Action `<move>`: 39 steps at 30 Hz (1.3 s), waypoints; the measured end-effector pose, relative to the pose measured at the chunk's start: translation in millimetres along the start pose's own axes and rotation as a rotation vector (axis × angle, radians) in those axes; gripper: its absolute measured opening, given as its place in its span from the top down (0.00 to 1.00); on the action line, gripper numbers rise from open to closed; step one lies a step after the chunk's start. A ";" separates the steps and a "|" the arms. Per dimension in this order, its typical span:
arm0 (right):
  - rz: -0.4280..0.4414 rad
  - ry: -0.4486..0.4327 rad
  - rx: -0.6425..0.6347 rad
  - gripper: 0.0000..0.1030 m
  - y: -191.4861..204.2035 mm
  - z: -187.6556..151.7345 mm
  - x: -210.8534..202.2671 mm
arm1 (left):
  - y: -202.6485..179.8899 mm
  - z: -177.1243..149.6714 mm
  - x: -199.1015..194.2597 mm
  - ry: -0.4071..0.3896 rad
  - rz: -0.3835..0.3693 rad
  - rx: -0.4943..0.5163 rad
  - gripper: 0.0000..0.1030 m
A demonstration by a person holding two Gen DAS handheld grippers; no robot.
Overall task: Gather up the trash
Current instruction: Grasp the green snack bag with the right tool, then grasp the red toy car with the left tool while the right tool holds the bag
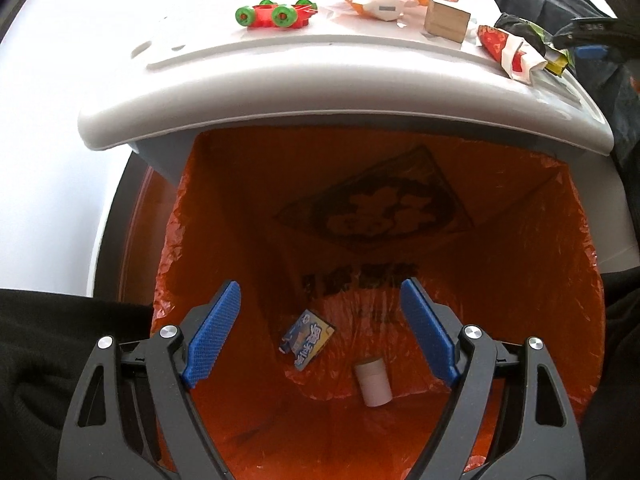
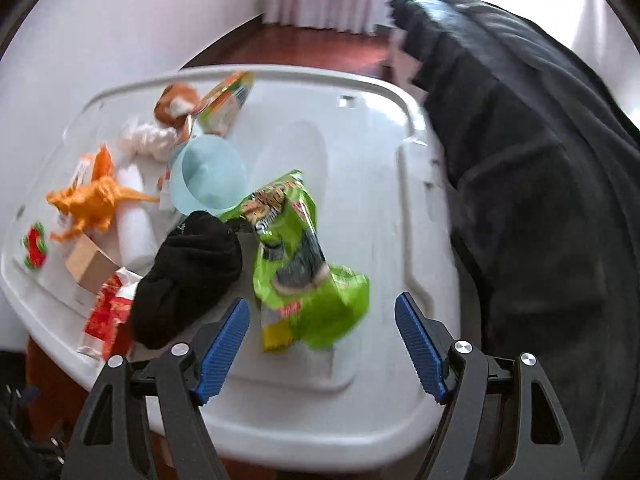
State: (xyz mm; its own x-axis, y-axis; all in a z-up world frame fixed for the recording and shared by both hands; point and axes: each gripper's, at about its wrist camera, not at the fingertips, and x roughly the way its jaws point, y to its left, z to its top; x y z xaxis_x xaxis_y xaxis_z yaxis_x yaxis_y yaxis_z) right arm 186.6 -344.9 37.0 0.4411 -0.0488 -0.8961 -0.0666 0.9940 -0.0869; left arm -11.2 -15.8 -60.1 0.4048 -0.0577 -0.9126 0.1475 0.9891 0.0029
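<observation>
L gripper point(image 1: 320, 336), jaws standing wide w/ nothing between: orange-lined bin point(image 1: 540, 280) is opening straight ahead, its mouth wider than the jaw span. Blue wrapper point(image 1: 308, 338) and white tube point(image 1: 374, 384) are lying at the bottom, well beyond the tips. White lid point(image 1: 208, 92) is overhanging the far rim, capping room above and ahead.

R gripper point(image 2: 322, 340), jaws also wide: green snack bag point(image 2: 304, 264) is lying just ahead, btwn the tips. Black sock point(image 2: 188, 276) is crowding just ahead-left, w/ red wrapper point(image 2: 108, 312) and cardboard box point(image 2: 90, 264) further left. Bare lid surface is running ahead-right; dark fabric point(image 2: 540, 184) is walling the far right.
</observation>
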 end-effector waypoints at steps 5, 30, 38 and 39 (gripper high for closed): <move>-0.001 0.024 -0.161 0.28 16.5 12.0 18.8 | -6.0 1.5 3.0 0.006 -0.003 0.015 0.22; 0.266 -0.181 0.516 0.78 21.7 -106.7 -76.9 | -6.1 30.8 -49.8 -0.164 -0.006 0.055 0.22; 0.275 -0.200 0.387 0.77 60.3 -103.2 -77.0 | 9.3 123.3 -54.7 -0.270 0.054 -0.042 0.22; 0.274 -0.215 0.383 0.77 58.6 -102.9 -80.1 | 10.7 137.7 -47.4 -0.264 0.055 -0.041 0.22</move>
State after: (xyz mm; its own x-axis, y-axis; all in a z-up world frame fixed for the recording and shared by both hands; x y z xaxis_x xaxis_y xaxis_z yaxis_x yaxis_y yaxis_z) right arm 55.3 -292.8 58.9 0.6302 0.1992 -0.7505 0.1091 0.9342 0.3396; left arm 95.4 -21.2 39.5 0.6330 -0.0319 -0.7735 0.0846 0.9960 0.0281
